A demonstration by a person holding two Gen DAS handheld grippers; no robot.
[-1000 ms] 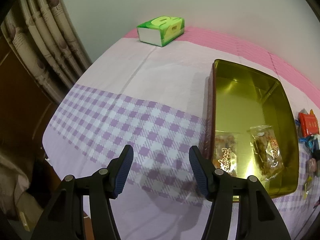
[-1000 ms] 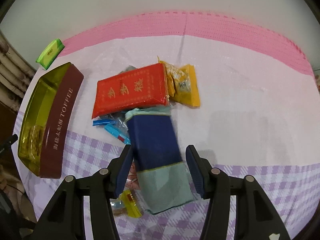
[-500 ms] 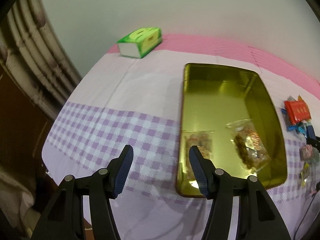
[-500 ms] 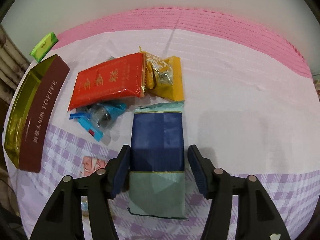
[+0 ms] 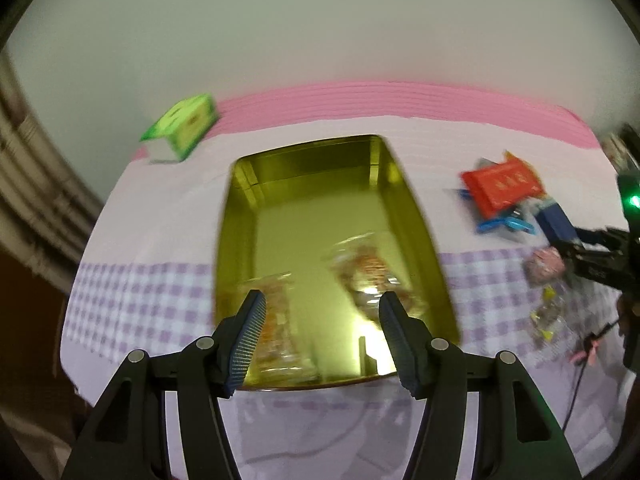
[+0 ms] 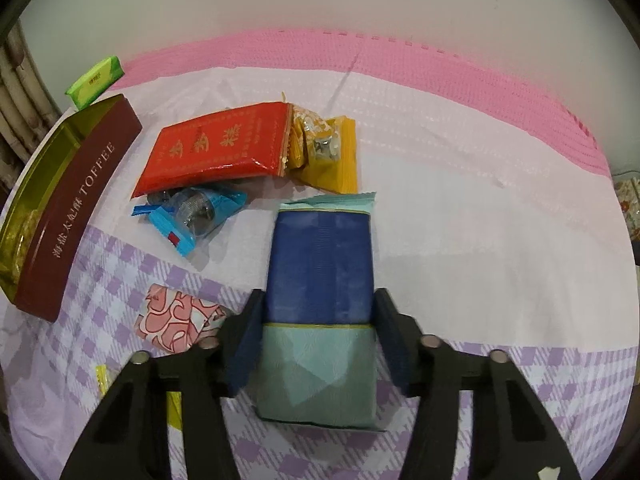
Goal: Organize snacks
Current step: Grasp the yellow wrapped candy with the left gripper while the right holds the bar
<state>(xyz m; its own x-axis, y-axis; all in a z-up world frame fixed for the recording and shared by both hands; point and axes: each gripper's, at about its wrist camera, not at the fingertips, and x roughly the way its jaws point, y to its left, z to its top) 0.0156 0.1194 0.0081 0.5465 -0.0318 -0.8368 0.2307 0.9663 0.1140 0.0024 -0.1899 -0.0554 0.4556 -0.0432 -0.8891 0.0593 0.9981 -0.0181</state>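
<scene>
My right gripper (image 6: 318,320) is closing on a dark blue and pale teal snack packet (image 6: 320,264) that lies on the cloth, and both pads touch its long sides. Beyond it lie a red packet (image 6: 220,148), a yellow packet (image 6: 328,152) and a blue-wrapped sweet (image 6: 196,212). A pink patterned packet (image 6: 176,320) sits left of the fingers. My left gripper (image 5: 320,312) hangs open and empty over the near end of the gold tin (image 5: 416,216). Two clear snack bags (image 5: 368,276) lie in that tin. The right gripper (image 5: 592,248) shows at the left wrist view's right edge.
The tin's brown side (image 6: 68,200) reads TOFFEE. A green tissue box (image 5: 182,124) stands at the back left by the wall. Small wrapped sweets (image 5: 548,312) lie scattered right of the tin. The checked cloth drops off at the near edge, with a curtain at the left.
The left gripper has swung right, from over the bare cloth to over the tin's near end. The right gripper's fingers have closed in against the blue packet's sides.
</scene>
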